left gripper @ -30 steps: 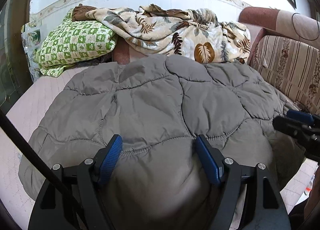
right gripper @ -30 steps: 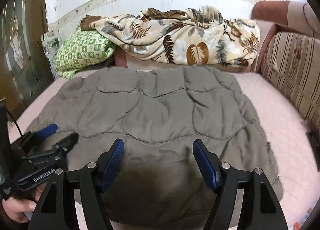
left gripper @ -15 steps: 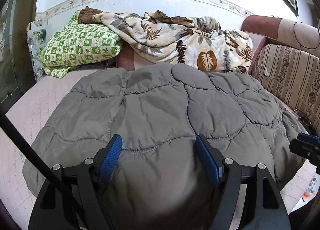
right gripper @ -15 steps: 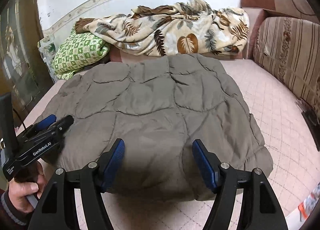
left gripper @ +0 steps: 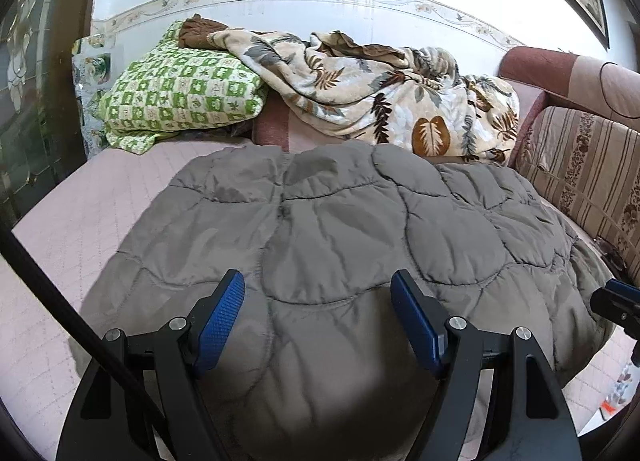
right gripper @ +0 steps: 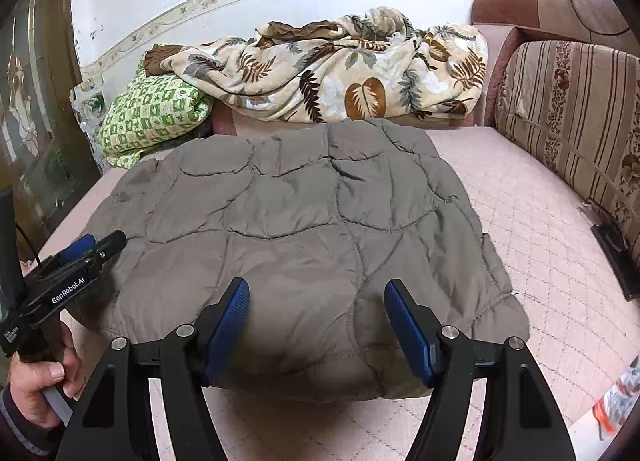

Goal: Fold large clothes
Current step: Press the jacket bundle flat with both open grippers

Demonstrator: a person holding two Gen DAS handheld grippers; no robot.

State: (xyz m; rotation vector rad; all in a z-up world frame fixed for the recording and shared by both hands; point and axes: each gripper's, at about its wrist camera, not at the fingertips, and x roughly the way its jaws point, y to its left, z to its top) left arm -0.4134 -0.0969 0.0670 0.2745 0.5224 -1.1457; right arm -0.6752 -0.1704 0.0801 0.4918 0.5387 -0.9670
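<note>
The grey quilted padded garment point(right gripper: 304, 229) lies on the pink quilted bed point(right gripper: 532, 221) as a thick, apparently already doubled-over block, perhaps with folds left, while the left hand-held gripper point(left gripper: 318, 317) and right hand-held gripper point(right gripper: 316, 321) hover wide and empty.
</note>
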